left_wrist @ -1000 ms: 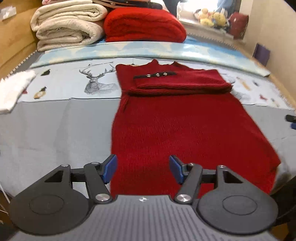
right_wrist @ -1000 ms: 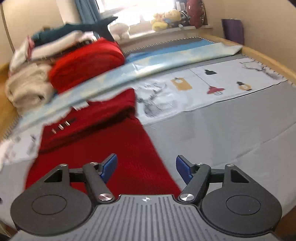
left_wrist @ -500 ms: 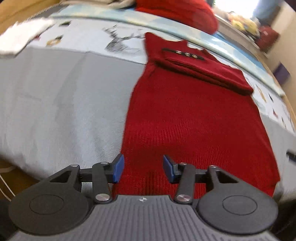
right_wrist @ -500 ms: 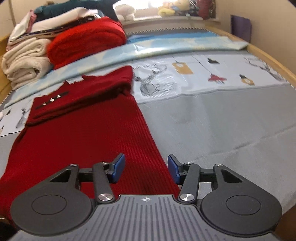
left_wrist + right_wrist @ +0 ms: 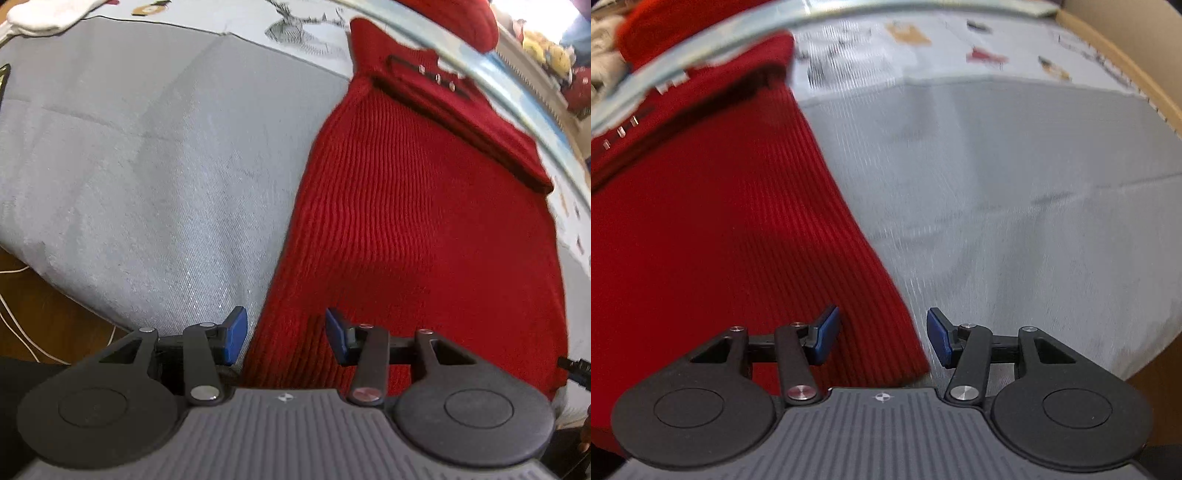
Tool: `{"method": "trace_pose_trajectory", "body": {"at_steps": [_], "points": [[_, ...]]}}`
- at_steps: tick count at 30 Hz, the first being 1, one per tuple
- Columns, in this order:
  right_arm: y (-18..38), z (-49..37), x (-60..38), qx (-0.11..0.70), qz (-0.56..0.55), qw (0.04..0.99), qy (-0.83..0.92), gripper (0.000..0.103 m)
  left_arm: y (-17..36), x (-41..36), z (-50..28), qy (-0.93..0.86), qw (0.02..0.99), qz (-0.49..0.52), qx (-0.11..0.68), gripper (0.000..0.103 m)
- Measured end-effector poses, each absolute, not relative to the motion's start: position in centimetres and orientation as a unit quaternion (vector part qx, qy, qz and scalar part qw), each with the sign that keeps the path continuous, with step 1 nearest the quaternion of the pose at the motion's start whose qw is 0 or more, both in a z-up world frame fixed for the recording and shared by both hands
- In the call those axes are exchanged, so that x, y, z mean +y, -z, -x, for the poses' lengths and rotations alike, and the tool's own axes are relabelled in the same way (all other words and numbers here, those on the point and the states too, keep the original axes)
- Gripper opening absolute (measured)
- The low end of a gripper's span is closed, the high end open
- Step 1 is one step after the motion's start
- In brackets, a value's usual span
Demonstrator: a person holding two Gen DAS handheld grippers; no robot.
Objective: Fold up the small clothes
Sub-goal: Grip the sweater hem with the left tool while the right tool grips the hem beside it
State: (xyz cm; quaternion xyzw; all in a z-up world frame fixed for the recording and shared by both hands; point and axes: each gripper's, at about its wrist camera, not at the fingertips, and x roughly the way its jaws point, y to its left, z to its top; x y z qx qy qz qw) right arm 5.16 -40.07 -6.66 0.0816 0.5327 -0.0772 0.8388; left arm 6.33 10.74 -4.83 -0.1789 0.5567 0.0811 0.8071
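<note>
Bedding, left wrist view: a white cloth (image 5: 51,16) lies at the far left corner of the grey sheet (image 5: 147,177), with brown floor and a thin white cable (image 5: 22,332) beyond the near edge of the bed. A printed strip with a deer drawing (image 5: 295,27) runs across the far side. The left gripper (image 5: 282,334) hangs low over the near left corner of the red knit dress (image 5: 424,221), jaws parted wide with nothing between them; its left blue pad sits over grey sheet, its right pad over red knit. The dress lies flat, hem toward the camera, upper part folded down into a band carrying a dark strap with three metal studs (image 5: 436,77). Soft toys (image 5: 546,51) sit blurred at far right.

Right wrist view: the dress (image 5: 720,229) fills the left half, its right edge running diagonally down to the near right corner. The right gripper (image 5: 882,338) straddles that corner, jaws spread wide and gripping nothing, left pad over knit, right pad over grey sheet (image 5: 1034,206). A wooden bed rim (image 5: 1126,62) curves along the far right.
</note>
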Motion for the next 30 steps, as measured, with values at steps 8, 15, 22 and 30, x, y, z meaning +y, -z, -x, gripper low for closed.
{"method": "trace_pose_trajectory", "body": {"at_steps": [8, 15, 22, 30], "points": [[7.0, -5.0, -39.6, 0.535, -0.066, 0.84, 0.065, 0.045, 6.1, 9.7, -6.8, -0.069, 0.805, 0.15, 0.57, 0.052], [5.8, -4.7, -40.4, 0.505, -0.095, 0.856, 0.054, 0.009, 5.4, 8.9, -6.8, -0.052, 0.82, 0.119, 0.557, 0.014], [5.7, -4.8, -40.6, 0.508, -0.103, 0.854, 0.047, 0.01, 4.4, 9.3, -6.0, -0.047, 0.828, 0.145, 0.539, 0.014], [6.4, -5.1, -39.1, 0.527, -0.059, 0.847, 0.046, 0.022, 5.9, 8.7, -6.6, -0.048, 0.81, 0.116, 0.572, 0.026]]}}
